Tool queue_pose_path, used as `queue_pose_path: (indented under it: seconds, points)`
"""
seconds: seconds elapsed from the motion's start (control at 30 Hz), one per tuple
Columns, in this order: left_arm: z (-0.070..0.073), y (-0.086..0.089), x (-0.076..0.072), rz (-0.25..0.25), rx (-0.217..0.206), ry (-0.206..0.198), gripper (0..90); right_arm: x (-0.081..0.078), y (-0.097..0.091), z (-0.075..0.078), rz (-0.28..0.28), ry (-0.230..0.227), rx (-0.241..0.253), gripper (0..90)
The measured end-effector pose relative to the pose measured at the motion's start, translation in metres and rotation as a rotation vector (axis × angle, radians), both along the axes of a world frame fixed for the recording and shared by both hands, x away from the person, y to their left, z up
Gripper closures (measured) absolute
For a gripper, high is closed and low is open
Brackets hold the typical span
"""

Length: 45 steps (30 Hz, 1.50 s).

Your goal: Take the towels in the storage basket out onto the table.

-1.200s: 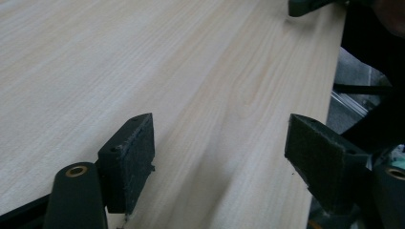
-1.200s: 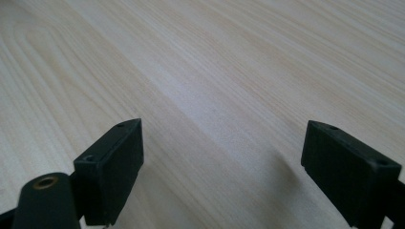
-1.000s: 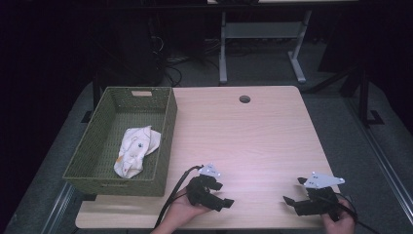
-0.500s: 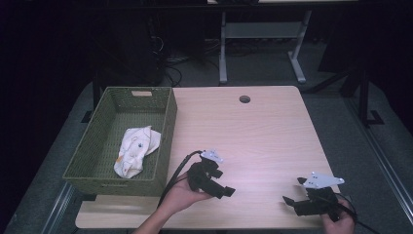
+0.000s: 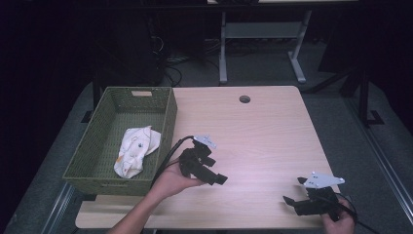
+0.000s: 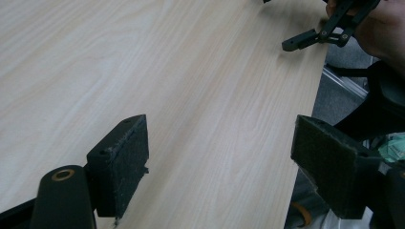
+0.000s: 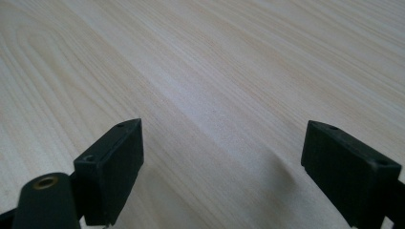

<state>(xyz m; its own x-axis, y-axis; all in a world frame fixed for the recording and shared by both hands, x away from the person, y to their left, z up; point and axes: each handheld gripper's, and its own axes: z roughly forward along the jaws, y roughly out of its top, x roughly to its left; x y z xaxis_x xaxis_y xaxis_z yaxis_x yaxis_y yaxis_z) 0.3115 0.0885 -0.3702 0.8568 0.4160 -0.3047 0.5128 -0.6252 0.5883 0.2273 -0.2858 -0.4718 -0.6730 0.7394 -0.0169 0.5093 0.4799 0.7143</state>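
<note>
The left tongs point(image 5: 220, 179) stand released, the jaws having just been opening with nothing between them, only bare desk point(image 5: 263, 131) beneath. The right tongs point(image 5: 290, 201) are released too, empty, low over the desk near its front edge, well apart from the left pair. A white cloth point(image 5: 135, 148) lies in the green basket point(image 5: 165, 124), just beyond the left tongs on their outer side.

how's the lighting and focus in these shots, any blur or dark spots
High view: table evenly lit, surroundings nearly black, basket dim. Left gripper view: near pads sharp, far hand-held gripper soft. Right gripper view: wood grain crisp, faint shadow near one pad.
</note>
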Motion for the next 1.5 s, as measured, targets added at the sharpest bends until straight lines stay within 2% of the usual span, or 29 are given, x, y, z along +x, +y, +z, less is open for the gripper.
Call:
queue_pose_path:
  seconds: [0.27,0.7,0.97,1.17,1.2,1.37,1.4,1.5]
  points:
    - [0.021,0.017,0.010,-0.012,-0.013,0.003,20.1,-0.001,-0.001,0.001,-0.002,-0.001,0.003,14.0]
    - [0.053,0.047,0.021,0.020,-0.019,-0.012,20.5,0.000,-0.002,0.001,-0.004,-0.004,0.007,14.0]
    - [0.065,0.072,0.028,0.082,-0.011,-0.031,21.1,0.000,-0.002,0.001,-0.005,-0.003,0.007,14.0]
    - [0.067,0.088,0.034,0.120,-0.017,-0.021,21.5,-0.001,-0.003,0.001,-0.008,-0.002,0.007,14.0]
    - [0.068,0.096,0.036,0.136,-0.032,-0.013,21.6,-0.001,-0.003,0.002,-0.008,-0.002,0.007,14.0]
    - [0.069,0.109,0.040,0.171,-0.027,-0.012,21.9,-0.001,-0.003,0.001,-0.009,0.000,0.008,14.0]
    - [0.068,0.118,0.042,0.193,-0.026,-0.008,21.9,-0.001,-0.003,0.001,-0.008,-0.001,0.006,14.0]
    - [0.067,0.132,0.046,0.228,-0.027,-0.003,22.1,-0.001,-0.003,0.001,-0.008,0.000,0.006,14.0]
